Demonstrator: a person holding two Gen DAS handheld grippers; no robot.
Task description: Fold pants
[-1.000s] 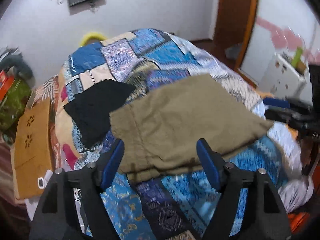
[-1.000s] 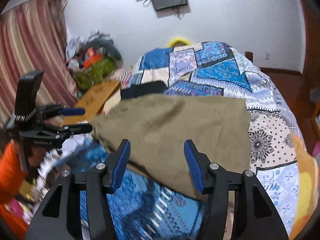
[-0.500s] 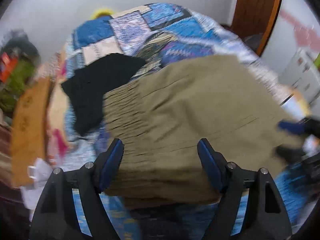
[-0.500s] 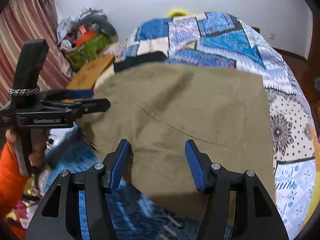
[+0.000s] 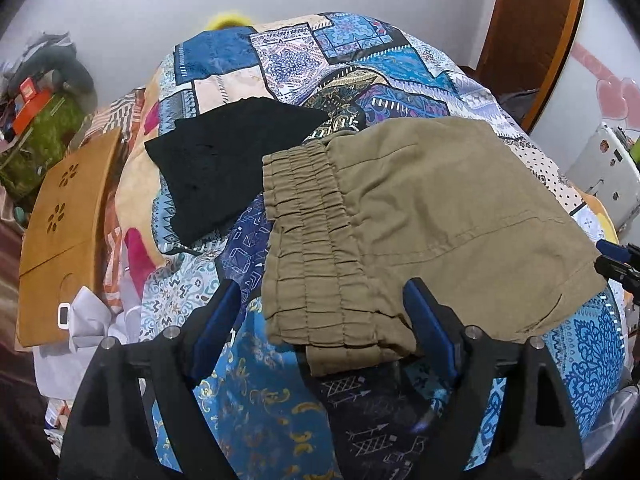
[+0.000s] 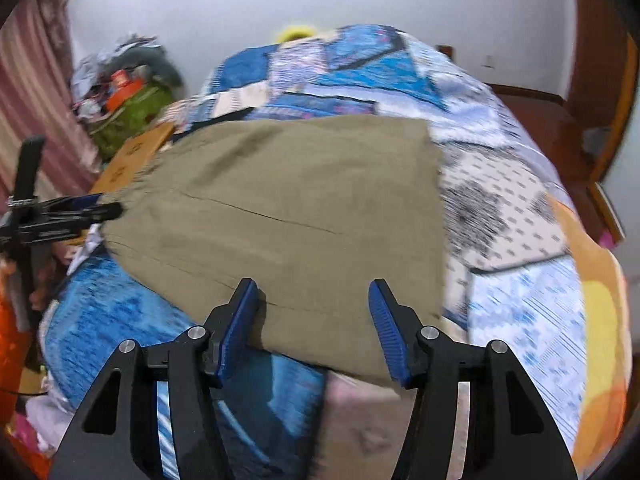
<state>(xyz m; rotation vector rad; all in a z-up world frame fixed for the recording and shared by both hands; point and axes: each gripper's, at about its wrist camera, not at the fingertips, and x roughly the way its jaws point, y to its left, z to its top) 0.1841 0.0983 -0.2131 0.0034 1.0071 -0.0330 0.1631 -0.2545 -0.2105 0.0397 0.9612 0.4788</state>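
Note:
Olive-green pants (image 5: 420,216) lie folded flat on a patchwork bedspread (image 5: 360,52), with the gathered elastic waistband (image 5: 312,248) toward my left gripper. My left gripper (image 5: 324,320) is open and empty, its blue pads straddling the near waistband corner just above the cloth. In the right wrist view the pants (image 6: 288,208) fill the middle. My right gripper (image 6: 312,320) is open and empty over their near edge. The left gripper shows at the far left of the right wrist view (image 6: 108,210), at the waistband end.
A black folded garment (image 5: 224,160) lies on the bed left of the pants. A tan wooden board (image 5: 60,232) leans at the bed's left side. A clutter pile (image 6: 124,92) sits by the wall and curtain. A white cabinet (image 5: 608,176) stands at the right.
Both grippers moved in toward the pants and now sit over their near edges. The pants lie as before. Both grippers stayed open.

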